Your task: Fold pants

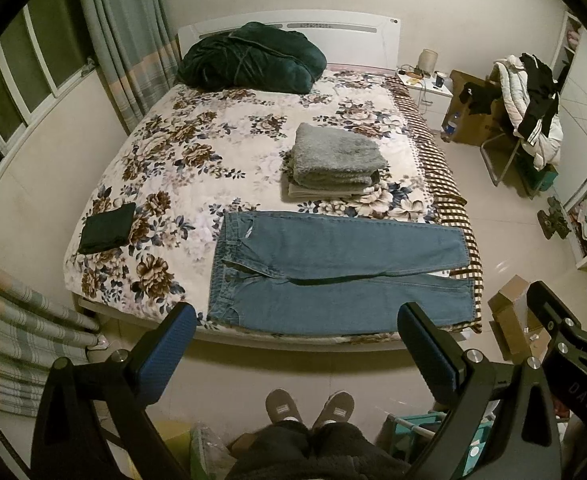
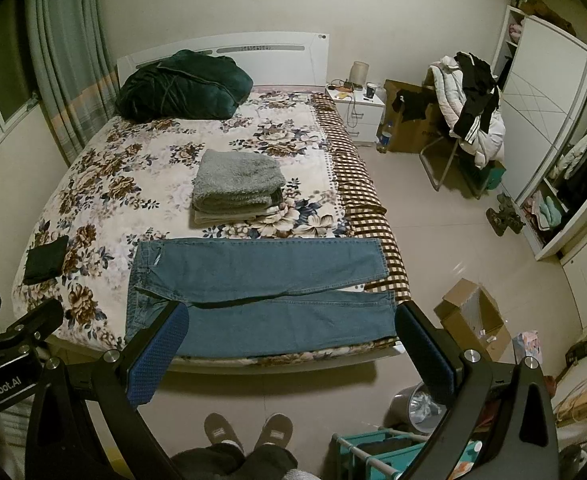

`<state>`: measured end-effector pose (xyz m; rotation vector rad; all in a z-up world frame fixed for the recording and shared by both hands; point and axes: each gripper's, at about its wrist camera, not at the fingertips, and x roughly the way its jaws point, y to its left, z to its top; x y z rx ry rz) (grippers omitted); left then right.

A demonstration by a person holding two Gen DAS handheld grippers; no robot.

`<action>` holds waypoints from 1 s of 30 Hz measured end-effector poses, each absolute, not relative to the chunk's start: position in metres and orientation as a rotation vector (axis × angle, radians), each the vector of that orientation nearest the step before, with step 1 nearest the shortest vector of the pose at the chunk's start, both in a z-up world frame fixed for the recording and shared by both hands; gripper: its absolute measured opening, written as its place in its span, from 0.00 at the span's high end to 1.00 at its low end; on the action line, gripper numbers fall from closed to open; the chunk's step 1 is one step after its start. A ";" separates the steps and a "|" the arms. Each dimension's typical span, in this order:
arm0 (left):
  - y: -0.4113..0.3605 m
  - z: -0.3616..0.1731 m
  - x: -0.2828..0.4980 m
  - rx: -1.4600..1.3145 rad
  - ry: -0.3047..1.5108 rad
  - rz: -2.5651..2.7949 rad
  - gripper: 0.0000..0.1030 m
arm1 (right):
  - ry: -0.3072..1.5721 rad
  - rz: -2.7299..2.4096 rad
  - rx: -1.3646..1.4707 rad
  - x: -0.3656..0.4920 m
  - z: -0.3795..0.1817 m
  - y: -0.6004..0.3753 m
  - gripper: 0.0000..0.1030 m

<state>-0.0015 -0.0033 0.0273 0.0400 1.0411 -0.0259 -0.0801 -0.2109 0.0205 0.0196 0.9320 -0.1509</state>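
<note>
Blue jeans (image 1: 333, 268) lie flat along the near edge of the floral bed (image 1: 197, 152), waist to the left, legs pointing right. They also show in the right wrist view (image 2: 261, 292). My left gripper (image 1: 297, 320) is open and empty, held high above the floor in front of the bed. My right gripper (image 2: 291, 322) is open and empty, also in front of the bed edge, to the right of the left one. Neither touches the jeans.
A stack of folded grey and beige clothes (image 1: 333, 160) lies mid-bed. A folded dark garment (image 1: 107, 228) lies at the left. A green blanket (image 1: 249, 60) is by the headboard. An open cardboard box (image 2: 473, 320), a bin (image 2: 417, 404) and a teal rack (image 2: 385, 452) stand on the floor at right.
</note>
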 end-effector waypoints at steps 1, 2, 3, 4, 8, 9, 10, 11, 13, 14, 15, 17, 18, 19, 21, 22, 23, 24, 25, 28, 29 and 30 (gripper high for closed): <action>-0.004 0.030 -0.001 0.040 1.042 -0.026 0.00 | 0.932 -0.151 0.020 -0.080 0.021 -0.211 0.00; -0.003 0.030 -0.001 0.039 1.043 -0.028 0.00 | 0.932 -0.150 0.020 -0.080 0.020 -0.212 0.00; -0.003 0.027 -0.002 0.039 1.041 -0.026 0.00 | 0.933 -0.151 0.020 -0.080 0.022 -0.210 0.00; -0.004 0.028 -0.002 0.040 1.042 -0.026 0.00 | 0.932 -0.150 0.021 -0.080 0.020 -0.212 0.00; -0.003 0.027 -0.002 0.040 1.041 -0.028 0.00 | 0.932 -0.149 0.022 -0.080 0.020 -0.212 0.00; -0.004 0.029 -0.002 0.040 1.042 -0.028 0.00 | 0.932 -0.149 0.021 -0.080 0.020 -0.212 0.00; -0.003 0.028 -0.003 0.038 1.041 -0.027 0.00 | 0.933 -0.150 0.021 -0.080 0.020 -0.211 0.00; -0.004 0.027 -0.003 0.039 1.040 -0.027 0.00 | 0.932 -0.150 0.022 -0.080 0.020 -0.211 0.00; -0.004 0.028 -0.002 0.040 1.040 -0.027 0.00 | 0.932 -0.149 0.022 -0.080 0.020 -0.212 0.00; -0.003 0.027 -0.002 0.038 1.040 -0.026 0.00 | 0.931 -0.149 0.022 -0.080 0.022 -0.211 0.00; -0.006 0.027 -0.002 0.039 1.041 -0.026 0.00 | 0.932 -0.150 0.022 -0.080 0.020 -0.212 0.00; -0.006 0.027 -0.002 0.038 1.041 -0.027 0.00 | 0.934 -0.149 0.022 -0.080 0.020 -0.212 0.00; -0.006 0.027 -0.003 0.040 1.040 -0.027 0.00 | 0.934 -0.149 0.022 -0.080 0.020 -0.212 0.00; -0.006 0.028 -0.003 0.041 1.041 -0.028 0.00 | 0.934 -0.149 0.023 -0.080 0.020 -0.212 0.00; -0.006 0.027 -0.003 0.039 1.039 -0.028 0.00 | 0.934 -0.150 0.022 -0.080 0.020 -0.212 0.00; -0.006 0.028 -0.002 0.037 1.041 -0.029 0.00 | 0.934 -0.150 0.023 -0.080 0.021 -0.212 0.00; -0.006 0.029 -0.002 0.036 1.041 -0.030 0.00 | 0.934 -0.150 0.023 -0.080 0.019 -0.213 0.00; -0.007 0.028 -0.002 0.037 1.041 -0.030 0.00 | 0.935 -0.151 0.024 -0.080 0.021 -0.212 0.00; -0.007 0.029 -0.002 0.037 1.042 -0.030 0.00 | 0.936 -0.151 0.023 -0.078 0.033 -0.210 0.00; -0.008 0.030 -0.003 0.035 1.043 -0.031 0.00 | 0.934 -0.149 0.023 -0.078 0.032 -0.210 0.00; -0.007 0.027 -0.003 0.036 1.041 -0.030 0.00 | 0.934 -0.150 0.022 -0.078 0.031 -0.211 0.00; -0.008 0.029 -0.003 0.035 1.043 -0.030 0.00 | 0.936 -0.148 0.023 -0.078 0.030 -0.211 0.00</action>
